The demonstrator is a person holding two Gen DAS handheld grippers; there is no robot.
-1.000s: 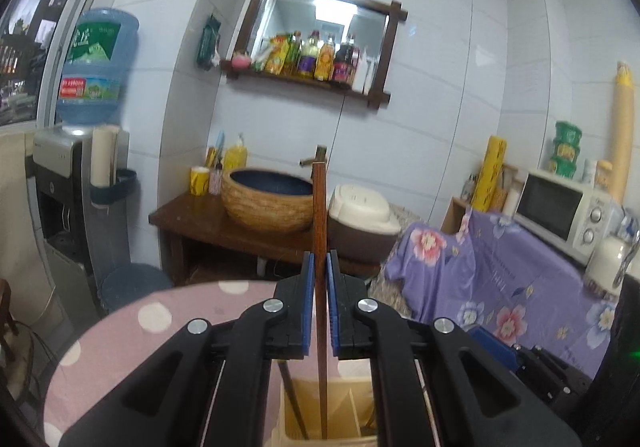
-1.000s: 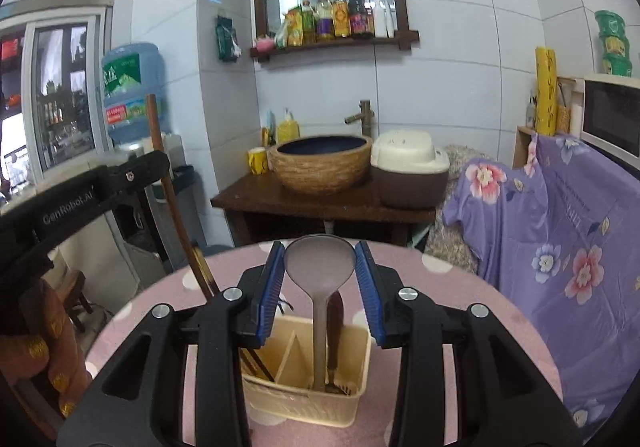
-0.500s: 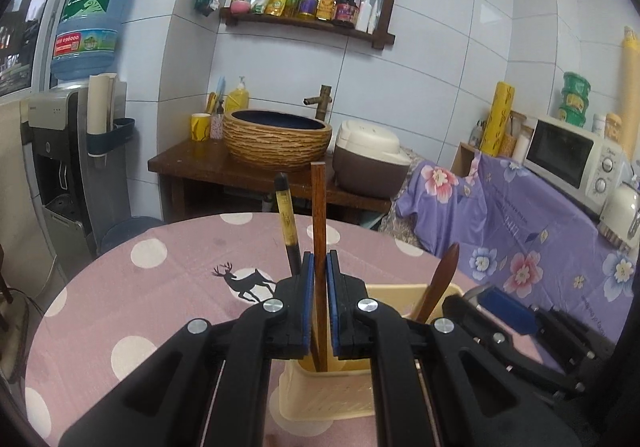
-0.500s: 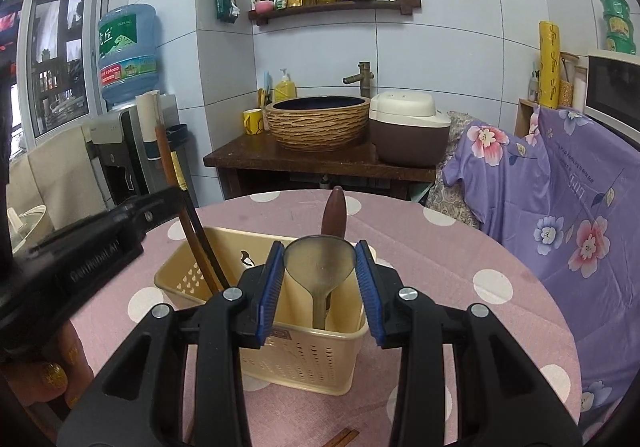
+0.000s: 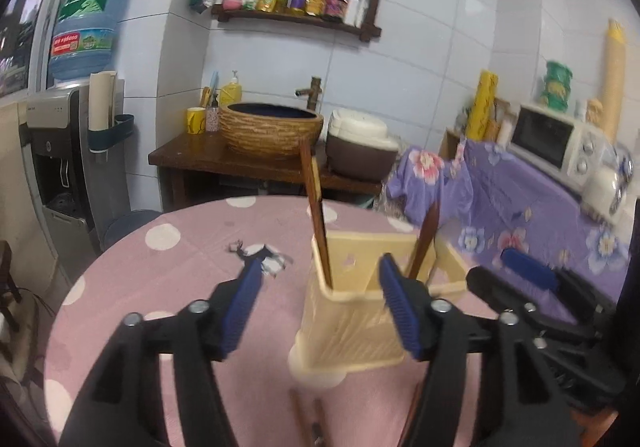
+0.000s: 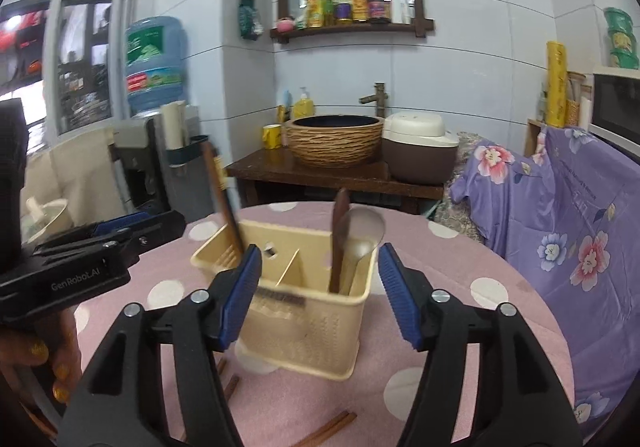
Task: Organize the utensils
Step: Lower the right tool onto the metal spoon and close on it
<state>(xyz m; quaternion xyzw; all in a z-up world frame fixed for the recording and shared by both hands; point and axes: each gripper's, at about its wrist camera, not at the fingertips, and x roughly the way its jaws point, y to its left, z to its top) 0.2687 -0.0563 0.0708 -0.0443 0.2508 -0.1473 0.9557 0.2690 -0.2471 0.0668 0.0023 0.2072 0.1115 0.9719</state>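
Observation:
A cream plastic utensil basket [image 5: 352,331] [image 6: 308,331] stands on the pink dotted table. Dark wooden chopsticks [image 5: 314,207] [image 6: 222,195] lean in its left compartment. A wooden spoon [image 6: 339,239] [image 5: 424,239] and a grey ladle [image 6: 364,231] stand in its right compartment. My left gripper [image 5: 320,307] is open and empty, just in front of the basket. My right gripper [image 6: 318,295] is open and empty, in front of the basket. The right gripper shows at the right of the left wrist view [image 5: 528,275]. The left gripper shows at the left of the right wrist view [image 6: 100,247].
Loose wooden chopsticks lie on the table near the basket [image 6: 328,429] [image 5: 300,419]. The round table [image 5: 180,267] has its edge at the left. Behind it stand a water dispenser [image 5: 72,151], a wooden sink stand [image 5: 248,163] and a purple-covered counter [image 5: 520,199] with a microwave [image 5: 556,143].
Both grippers opened. The left let go of the chopstick, now leaning in the basket. The right let go of the ladle, now standing beside the wooden spoon. Both drew back slightly.

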